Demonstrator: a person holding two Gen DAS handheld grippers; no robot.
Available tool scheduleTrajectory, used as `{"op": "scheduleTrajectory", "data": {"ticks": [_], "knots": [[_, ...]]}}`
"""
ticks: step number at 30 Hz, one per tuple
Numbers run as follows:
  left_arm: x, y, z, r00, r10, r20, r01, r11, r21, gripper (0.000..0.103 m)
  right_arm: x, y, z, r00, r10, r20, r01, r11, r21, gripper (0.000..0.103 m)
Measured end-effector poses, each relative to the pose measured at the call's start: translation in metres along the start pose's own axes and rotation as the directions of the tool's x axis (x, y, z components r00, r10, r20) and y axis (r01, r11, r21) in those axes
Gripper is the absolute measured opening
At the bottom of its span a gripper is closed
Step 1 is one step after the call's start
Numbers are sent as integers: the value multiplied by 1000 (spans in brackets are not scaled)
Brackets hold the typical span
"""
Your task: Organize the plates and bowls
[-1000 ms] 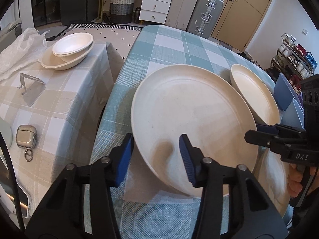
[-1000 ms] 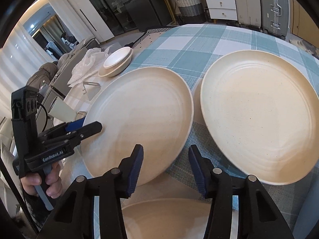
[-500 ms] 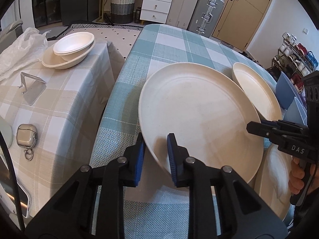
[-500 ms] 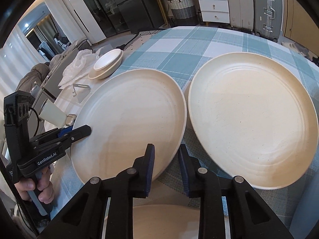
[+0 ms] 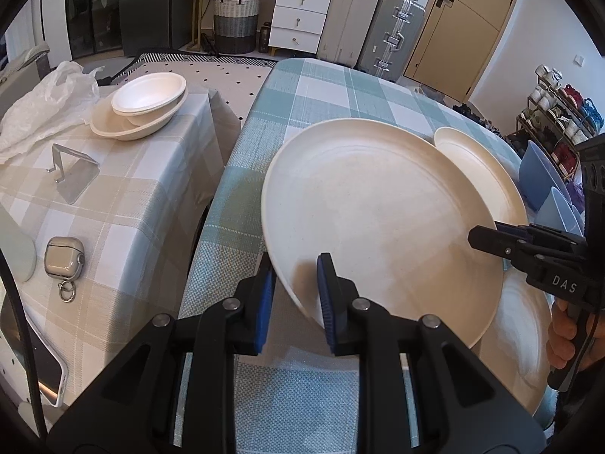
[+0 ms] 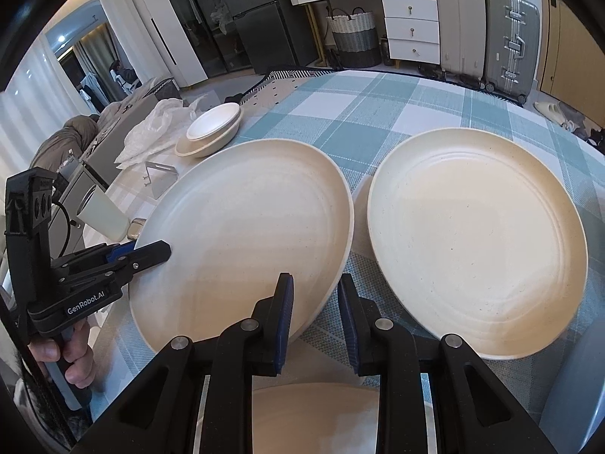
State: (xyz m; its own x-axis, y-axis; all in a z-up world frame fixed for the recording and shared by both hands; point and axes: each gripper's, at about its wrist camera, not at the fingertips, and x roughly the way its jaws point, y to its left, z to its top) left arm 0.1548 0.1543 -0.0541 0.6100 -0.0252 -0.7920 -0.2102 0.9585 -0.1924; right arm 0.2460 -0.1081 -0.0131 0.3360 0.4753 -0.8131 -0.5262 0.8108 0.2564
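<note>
A large cream plate (image 5: 378,219) (image 6: 245,234) is held tilted above the teal checked table (image 5: 321,87). My left gripper (image 5: 295,291) is shut on its near rim; it also shows in the right wrist view (image 6: 151,253). My right gripper (image 6: 315,302) is shut on the plate's opposite rim and shows in the left wrist view (image 5: 487,236). A second cream plate (image 6: 476,242) (image 5: 476,166) lies flat to the right. A third plate (image 6: 314,416) (image 5: 522,340) lies under the held one. Two stacked bowls (image 5: 140,109) (image 6: 211,132) sit on the beige side table.
The beige checked side table (image 5: 124,189) carries a metal stand (image 5: 72,174), an earbud case (image 5: 64,257), a plastic bag (image 5: 41,106) and a white cup (image 6: 102,215). Blue plates (image 5: 544,185) stand at the right. Suitcases and drawers stand behind.
Both grippers closed from open onto the large plate's rims. The plate has lifted and tilted, shifting slightly right.
</note>
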Motion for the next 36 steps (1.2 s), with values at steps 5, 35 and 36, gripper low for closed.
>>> {"op": "scheduleTrajectory", "data": {"ticks": [5,35,36], "knots": [[-16,-8,0,1000,3,23,-3,1000,10,19,-11,0,-3,1000,4,20,-4,1000,-1,26],[-106,-82,-28,994,-17,109,6,995,101,19,-119,-3,-44,990,-5,141,2,1000,18,26],[-109,-84,-30,994,-19,110,7,995,104,19,-123,-3,-47,989,-6,145,4,1000,19,26]]}}
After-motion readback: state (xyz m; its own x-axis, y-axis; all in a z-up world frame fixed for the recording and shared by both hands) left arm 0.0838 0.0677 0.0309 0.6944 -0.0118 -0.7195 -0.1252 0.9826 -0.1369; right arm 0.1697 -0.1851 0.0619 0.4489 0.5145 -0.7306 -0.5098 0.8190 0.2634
